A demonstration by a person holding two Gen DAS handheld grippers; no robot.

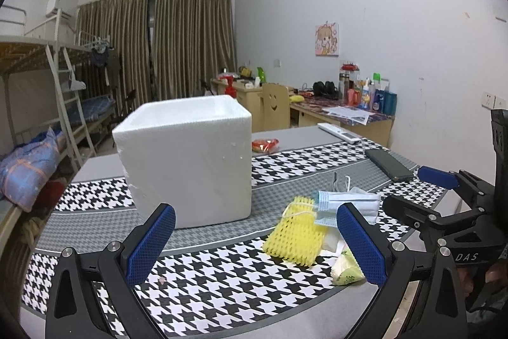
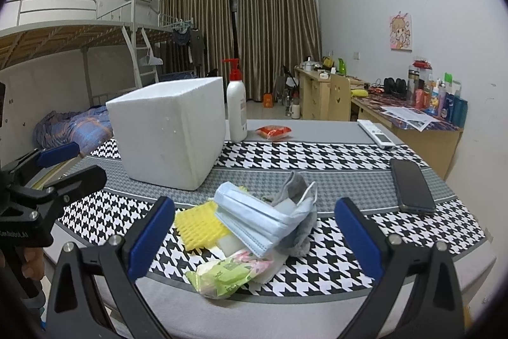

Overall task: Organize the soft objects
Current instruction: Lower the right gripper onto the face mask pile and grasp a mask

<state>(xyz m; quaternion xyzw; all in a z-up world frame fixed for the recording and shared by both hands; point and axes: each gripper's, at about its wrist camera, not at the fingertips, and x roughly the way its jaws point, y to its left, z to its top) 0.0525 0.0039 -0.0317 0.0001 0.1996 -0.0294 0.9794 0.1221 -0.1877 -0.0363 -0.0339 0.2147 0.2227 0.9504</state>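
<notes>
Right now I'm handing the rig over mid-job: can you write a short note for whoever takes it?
Left hand-held gripper: open, empty, low over the table's near edge.
Right hand-held gripper: open, empty, facing the pile.
Pile on the cloth: yellow foam net, blue masks, grey sock, green tissue pack.
Foam box stands behind the pile, open-topped; its inside is hidden.
Done: nothing visibly.
Left: likely move each soft item into the box.
</notes>
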